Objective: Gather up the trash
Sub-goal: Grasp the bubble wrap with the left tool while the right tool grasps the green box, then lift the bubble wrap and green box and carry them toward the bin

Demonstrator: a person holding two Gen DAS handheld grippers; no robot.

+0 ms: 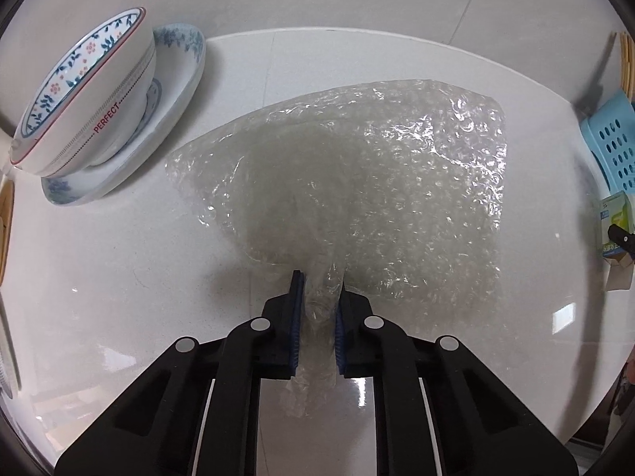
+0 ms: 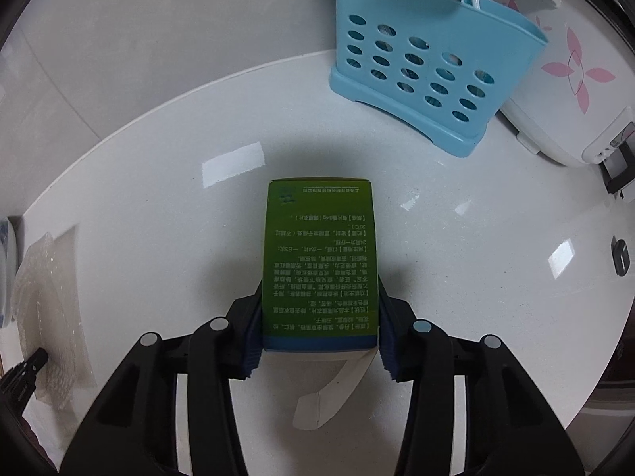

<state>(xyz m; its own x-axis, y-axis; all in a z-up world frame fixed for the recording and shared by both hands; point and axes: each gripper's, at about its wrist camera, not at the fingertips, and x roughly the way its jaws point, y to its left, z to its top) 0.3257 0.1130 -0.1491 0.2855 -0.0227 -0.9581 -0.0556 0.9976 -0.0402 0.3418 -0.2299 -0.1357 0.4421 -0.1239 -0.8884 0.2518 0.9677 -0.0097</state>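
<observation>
My left gripper (image 1: 319, 281) is shut on the near edge of a clear sheet of bubble wrap (image 1: 377, 182), which spreads over the white counter (image 1: 119, 261) ahead of it. My right gripper (image 2: 320, 289) is shut on a green medicine box (image 2: 319, 254) with printed text and a blue end; its white flap (image 2: 337, 388) hangs open below. The bubble wrap also shows at the left of the right wrist view (image 2: 43, 305), with the left gripper's tip on it. The box shows at the right edge of the left wrist view (image 1: 615, 222).
A flowered bowl (image 1: 87, 91) leans on a blue-patterned plate (image 1: 174, 91) at the left back. A blue perforated utensil holder (image 2: 428, 75) and a white rice cooker with pink flower print (image 2: 563, 75) stand at the right back. A tiled wall runs behind the counter.
</observation>
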